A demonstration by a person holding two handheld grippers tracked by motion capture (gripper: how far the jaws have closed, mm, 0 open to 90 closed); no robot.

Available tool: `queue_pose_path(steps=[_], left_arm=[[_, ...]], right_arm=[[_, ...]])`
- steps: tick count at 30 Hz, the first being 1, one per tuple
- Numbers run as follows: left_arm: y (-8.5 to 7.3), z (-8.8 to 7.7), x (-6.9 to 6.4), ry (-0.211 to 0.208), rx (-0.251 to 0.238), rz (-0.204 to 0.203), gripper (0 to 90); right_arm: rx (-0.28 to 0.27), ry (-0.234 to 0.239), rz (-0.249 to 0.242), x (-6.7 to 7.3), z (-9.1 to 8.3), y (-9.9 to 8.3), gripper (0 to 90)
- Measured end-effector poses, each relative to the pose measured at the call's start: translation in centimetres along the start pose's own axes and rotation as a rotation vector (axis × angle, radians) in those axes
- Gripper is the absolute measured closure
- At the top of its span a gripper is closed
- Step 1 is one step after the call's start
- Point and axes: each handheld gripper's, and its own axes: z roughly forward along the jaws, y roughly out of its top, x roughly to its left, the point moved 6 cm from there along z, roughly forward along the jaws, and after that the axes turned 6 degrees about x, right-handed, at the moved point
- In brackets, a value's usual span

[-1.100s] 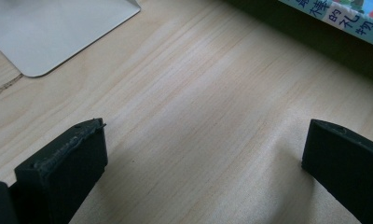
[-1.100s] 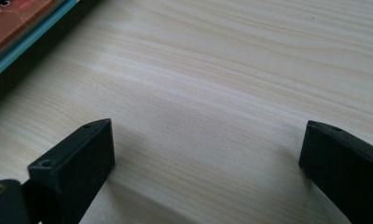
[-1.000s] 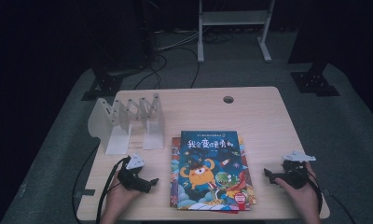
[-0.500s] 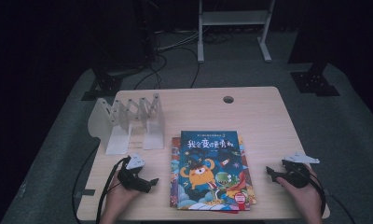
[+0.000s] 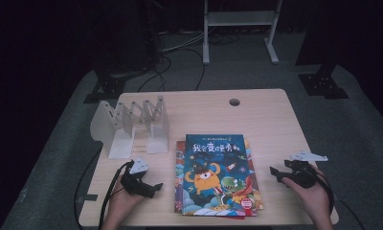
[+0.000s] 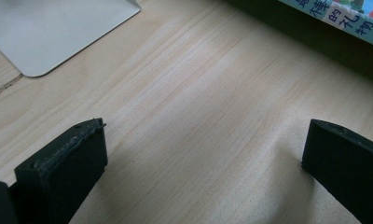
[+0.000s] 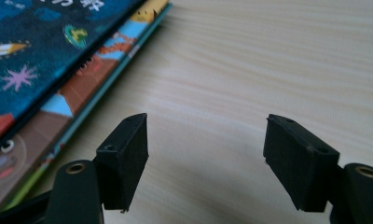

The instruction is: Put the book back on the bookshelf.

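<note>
A stack of colourful picture books [image 5: 213,177] lies flat at the front middle of the wooden table [image 5: 266,120]. My left gripper [image 5: 157,186] rests on the table left of the stack and points toward it. In the left gripper view its jaws [image 6: 203,135] stand wide open over bare wood. My right gripper [image 5: 274,171] rests right of the stack, aimed at it. Its jaws [image 7: 205,135] have just been closing. They still stand apart with nothing between them, and the books' edge [image 7: 105,70] lies ahead to the left.
A white folding book rack [image 5: 132,127] stands at the back left of the table; its base plate [image 6: 49,32] appears in the left gripper view. A cable hole [image 5: 234,102] sits near the far edge. Stands and cables surround the table on the dark floor.
The right hand has shifted very slightly toward the books. The left hand, books and rack are where they were.
</note>
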Motion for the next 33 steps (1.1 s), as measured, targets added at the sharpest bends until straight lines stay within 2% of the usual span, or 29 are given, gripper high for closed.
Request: queue_pose_path(steps=[4,6,10,17,24,30,33], left_arm=[[0.0,0.0,0.0,0.000,0.000,0.000,0.0],[0.0,0.0,0.0,-0.001,0.000,0.000,0.0],[0.0,0.0,0.0,-0.012,-0.006,0.006,0.0],[0.0,0.0,0.0,-0.009,-0.001,0.009,0.0],[0.0,0.0,0.1,0.008,-0.003,-0.009,0.0],[0.0,0.0,0.1,0.010,-0.001,-0.010,0.0],[0.0,0.0,0.1,0.011,-0.001,-0.011,0.0]], right_arm=[[-0.011,0.005,-0.033,0.7,0.0,1.3,30.3],[-0.008,0.022,-0.038,1.3,0.3,2.1,31.1],[-0.010,0.027,-0.050,1.8,0.6,3.0,32.3],[-0.015,0.048,-0.063,2.9,1.4,4.4,32.7],[-0.015,0.072,-0.075,4.1,2.6,5.9,34.1],[-0.031,0.080,-0.078,4.6,3.2,7.4,34.5],[-0.022,0.081,-0.084,4.8,3.5,7.8,34.7]])
